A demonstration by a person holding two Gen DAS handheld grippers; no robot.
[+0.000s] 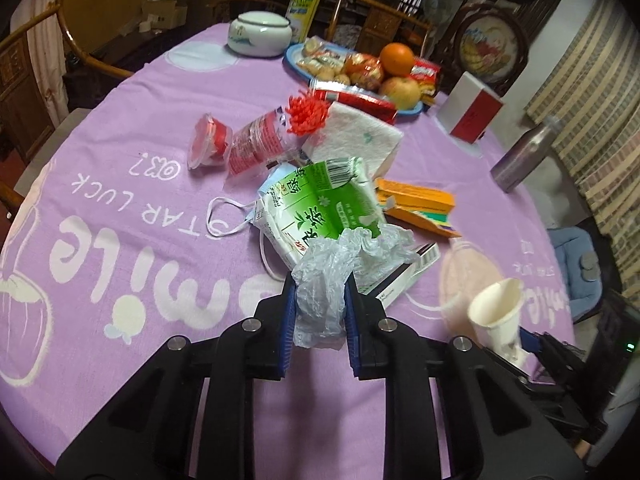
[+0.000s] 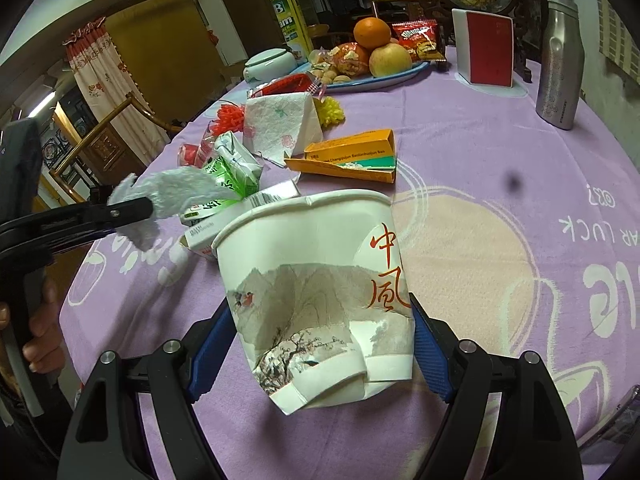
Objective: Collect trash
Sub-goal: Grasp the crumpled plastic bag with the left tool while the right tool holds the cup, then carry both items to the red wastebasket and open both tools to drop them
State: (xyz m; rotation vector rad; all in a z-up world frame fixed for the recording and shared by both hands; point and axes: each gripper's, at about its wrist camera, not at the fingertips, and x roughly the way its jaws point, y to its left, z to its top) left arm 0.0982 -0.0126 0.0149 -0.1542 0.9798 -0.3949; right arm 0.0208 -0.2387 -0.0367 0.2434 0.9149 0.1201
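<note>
A: What does the left gripper [image 1: 320, 308] hold, and how does it lie?

B: Its blue pads are clenched on a crumpled plastic bag [image 1: 336, 276]. The bag's long axis runs along the fingers, its loose end pointing to the far side, over the near edge of the trash pile on the purple tablecloth [image 1: 120, 140]. In the right wrist view the same bag [image 2: 168, 196] sticks out sideways from the left gripper [image 2: 136, 210] at the left of the scene.

A: And the right gripper [image 2: 320, 344]?

B: It grasps a dented paper cup [image 2: 316, 296] by the lower wall, one pad on each side. The cup's axis stands nearly upright, tilted slightly, mouth up and leaning to the far side. Nothing can be made out inside it. The left wrist view shows this cup [image 1: 500, 312] at the near right.

A: Which containers lie on the table?

B: A green-and-white drink carton [image 1: 320, 208] lies on its side just beyond the bag, its long axis slanting from near left to far right. A blue plate [image 2: 376, 78] at the far side carries an orange [image 2: 372, 32], an apple [image 2: 390, 60] and wrapped snacks. A white lidded jar [image 1: 260, 34] stands far left, lid on.

A: What does one view show that the other lacks?

B: Only the left wrist view shows the white mask loops [image 1: 228, 216] left of the carton. Only the right wrist view shows a hand [image 2: 40, 332] on the left gripper's handle and a yellow pompom [image 2: 332, 110] right of the folded paper napkin [image 2: 280, 124].
</note>
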